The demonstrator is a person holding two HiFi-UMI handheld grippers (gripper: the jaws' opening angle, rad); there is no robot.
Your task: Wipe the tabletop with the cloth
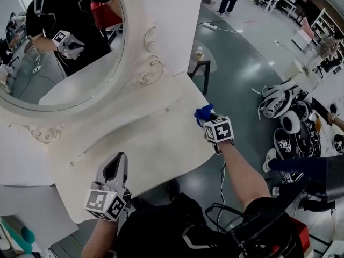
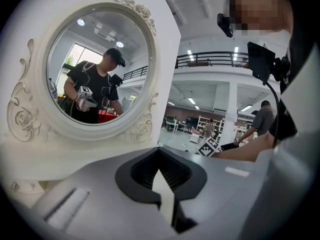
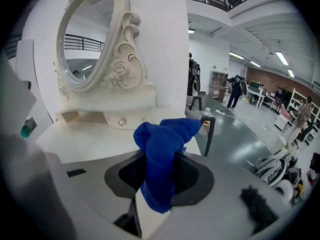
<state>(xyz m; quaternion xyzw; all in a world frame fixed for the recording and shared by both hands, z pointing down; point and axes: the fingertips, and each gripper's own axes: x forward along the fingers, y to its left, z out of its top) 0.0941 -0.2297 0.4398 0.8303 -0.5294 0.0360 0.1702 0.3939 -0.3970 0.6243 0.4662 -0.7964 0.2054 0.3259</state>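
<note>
A blue cloth (image 3: 162, 149) is pinched between the jaws of the right hand-held gripper (image 1: 208, 118), bunched above them, at the right edge of the white bench (image 1: 161, 138). The left hand-held gripper (image 1: 119, 160) is held over the front edge, jaws pressed together with nothing between them. An ornate oval mirror (image 1: 70, 47) is seen ahead of both grippers, with small drawers (image 3: 120, 120) closed beneath it. Black-and-white gear (image 1: 285, 117) is piled on the floor to the right gripper's right.
</note>
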